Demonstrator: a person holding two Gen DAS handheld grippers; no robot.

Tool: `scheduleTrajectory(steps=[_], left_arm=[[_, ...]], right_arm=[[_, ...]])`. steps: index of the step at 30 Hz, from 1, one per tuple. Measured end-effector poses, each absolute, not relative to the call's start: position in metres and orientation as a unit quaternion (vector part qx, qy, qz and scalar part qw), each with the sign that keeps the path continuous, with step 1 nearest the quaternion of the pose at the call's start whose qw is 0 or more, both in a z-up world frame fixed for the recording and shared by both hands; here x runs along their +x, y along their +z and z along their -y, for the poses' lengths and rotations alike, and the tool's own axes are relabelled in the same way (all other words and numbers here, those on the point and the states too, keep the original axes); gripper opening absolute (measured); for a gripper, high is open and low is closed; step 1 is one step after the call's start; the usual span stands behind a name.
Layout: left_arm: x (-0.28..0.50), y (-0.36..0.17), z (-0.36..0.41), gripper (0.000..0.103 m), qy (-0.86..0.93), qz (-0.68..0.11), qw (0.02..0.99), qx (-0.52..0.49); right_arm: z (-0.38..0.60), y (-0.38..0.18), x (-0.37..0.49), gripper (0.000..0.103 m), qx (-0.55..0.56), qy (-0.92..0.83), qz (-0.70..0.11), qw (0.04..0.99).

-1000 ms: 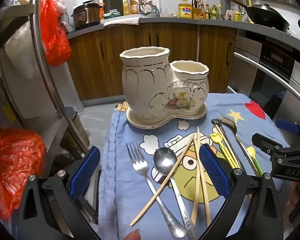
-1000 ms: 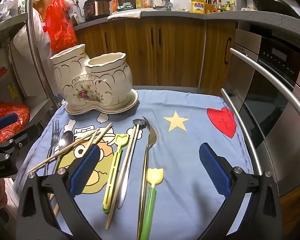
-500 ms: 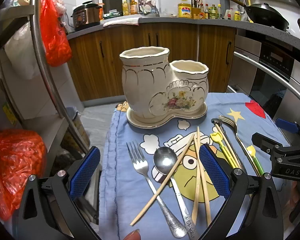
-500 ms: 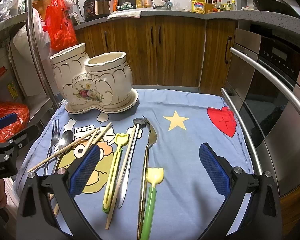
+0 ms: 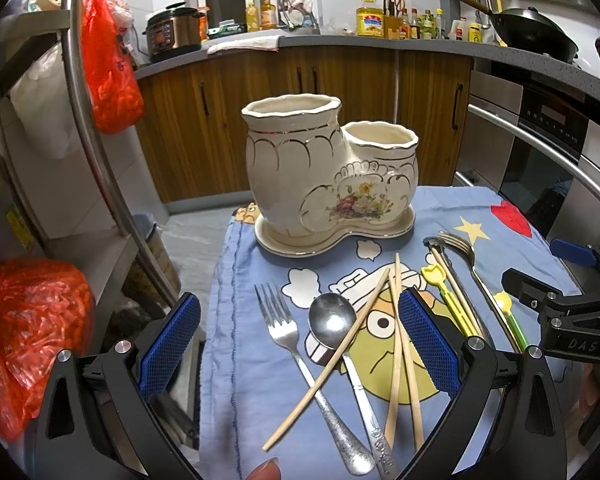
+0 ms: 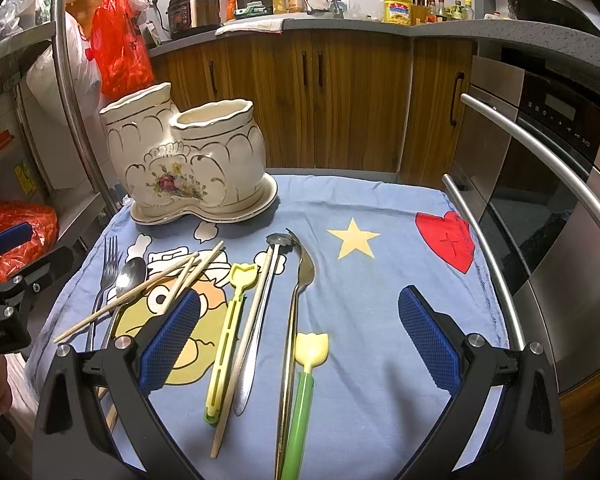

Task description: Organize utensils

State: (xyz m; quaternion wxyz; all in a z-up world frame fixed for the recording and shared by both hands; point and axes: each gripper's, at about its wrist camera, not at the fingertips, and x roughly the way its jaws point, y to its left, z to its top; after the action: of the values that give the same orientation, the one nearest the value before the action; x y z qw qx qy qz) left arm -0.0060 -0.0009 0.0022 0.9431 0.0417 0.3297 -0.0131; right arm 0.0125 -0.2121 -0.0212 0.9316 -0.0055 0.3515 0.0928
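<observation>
A cream ceramic two-pot utensil holder (image 5: 324,176) (image 6: 188,168) stands empty on its saucer at the far left of the blue cloth. Before it lie a steel fork (image 5: 288,344) (image 6: 104,276), a steel spoon (image 5: 332,324) (image 6: 130,272) and wooden chopsticks (image 5: 396,344) (image 6: 180,276). To the right lie a yellow-green plastic utensil (image 6: 230,332), another steel spoon (image 6: 260,320), a long steel fork (image 6: 296,308) and a green-handled yellow scoop (image 6: 306,376). My left gripper (image 5: 300,344) is open above the fork and spoon. My right gripper (image 6: 296,344) is open above the long fork and scoop.
The blue cartoon cloth (image 6: 380,280) covers a small table. An oven with steel handles (image 6: 540,168) stands right. A curved steel rail (image 5: 96,152) and red bags (image 5: 28,332) are left. Wooden cabinets (image 5: 340,92) are behind.
</observation>
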Motion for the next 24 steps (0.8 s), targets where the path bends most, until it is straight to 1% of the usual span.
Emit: scheduleTrajectory(steps=[24], left_arm=[[-0.0064,0.0056,-0.0026,0.098,-0.012,-0.332,0.942,0.042]], right_arm=[[0.2106,-0.0253,0.0136,0.098,-0.005,0.094,-0.353,0.931]])
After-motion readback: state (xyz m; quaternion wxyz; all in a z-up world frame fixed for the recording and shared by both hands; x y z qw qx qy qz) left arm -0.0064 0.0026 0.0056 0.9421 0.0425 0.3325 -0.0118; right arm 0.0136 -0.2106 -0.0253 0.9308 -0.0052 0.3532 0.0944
